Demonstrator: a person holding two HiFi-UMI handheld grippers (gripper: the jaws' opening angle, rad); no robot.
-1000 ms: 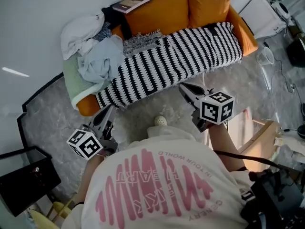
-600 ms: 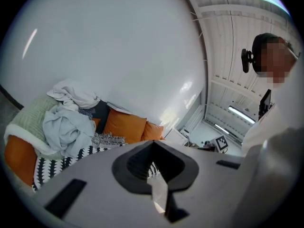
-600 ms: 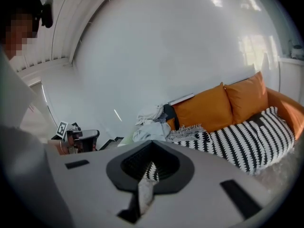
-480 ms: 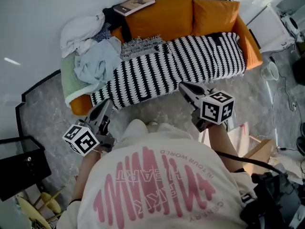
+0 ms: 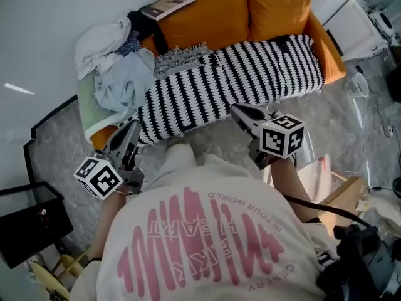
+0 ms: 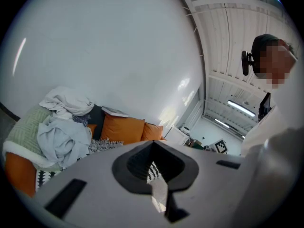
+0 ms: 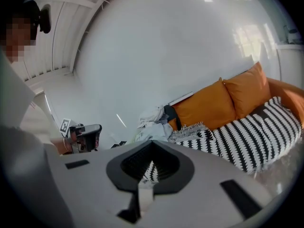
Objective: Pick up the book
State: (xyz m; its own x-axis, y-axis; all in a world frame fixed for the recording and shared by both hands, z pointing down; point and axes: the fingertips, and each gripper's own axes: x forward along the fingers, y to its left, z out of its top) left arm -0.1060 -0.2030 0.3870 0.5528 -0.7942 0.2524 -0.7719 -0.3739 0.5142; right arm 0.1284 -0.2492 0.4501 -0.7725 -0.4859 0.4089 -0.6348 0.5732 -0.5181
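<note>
Book [image 5: 168,3] is lying atop the sofa [image 5: 324,42] back, well beyond the left gripper [image 5: 127,132] and right gripper [image 5: 240,112], both being held closed and empty, apparently pending a closer approach.

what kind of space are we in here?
Probably a living-room corner, possibly a staged one: an orange sofa under a black-and-white striped throw, a heap of clothes at one end, and a book lying up on the sofa's back by the wall.
</note>
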